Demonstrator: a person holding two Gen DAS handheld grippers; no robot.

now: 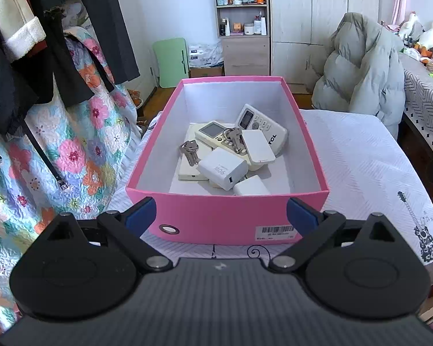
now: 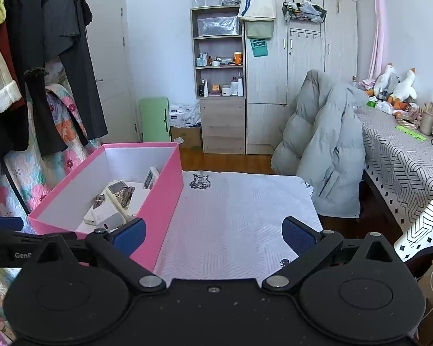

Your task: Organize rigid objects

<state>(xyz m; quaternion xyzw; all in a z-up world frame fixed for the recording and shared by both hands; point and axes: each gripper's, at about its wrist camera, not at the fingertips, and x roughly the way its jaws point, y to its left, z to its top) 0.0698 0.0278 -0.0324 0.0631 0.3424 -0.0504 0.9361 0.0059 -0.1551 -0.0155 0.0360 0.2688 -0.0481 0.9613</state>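
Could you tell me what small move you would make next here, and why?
Probably draw both grippers back and stop. The left gripper and right gripper are open and empty, the remotes, keys and chargers already lie in the pink box, and the white cloth shows nothing loose.

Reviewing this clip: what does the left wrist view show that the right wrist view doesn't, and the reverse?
Only the left wrist view shows the barcode label on the pink box's near wall and the TCL remote in full. Only the right wrist view shows the open tablecloth beside the box and the desk. Both show the pink box holding remotes, keys and a white charger, plus the grey puffer jacket. Both grippers are open and empty.
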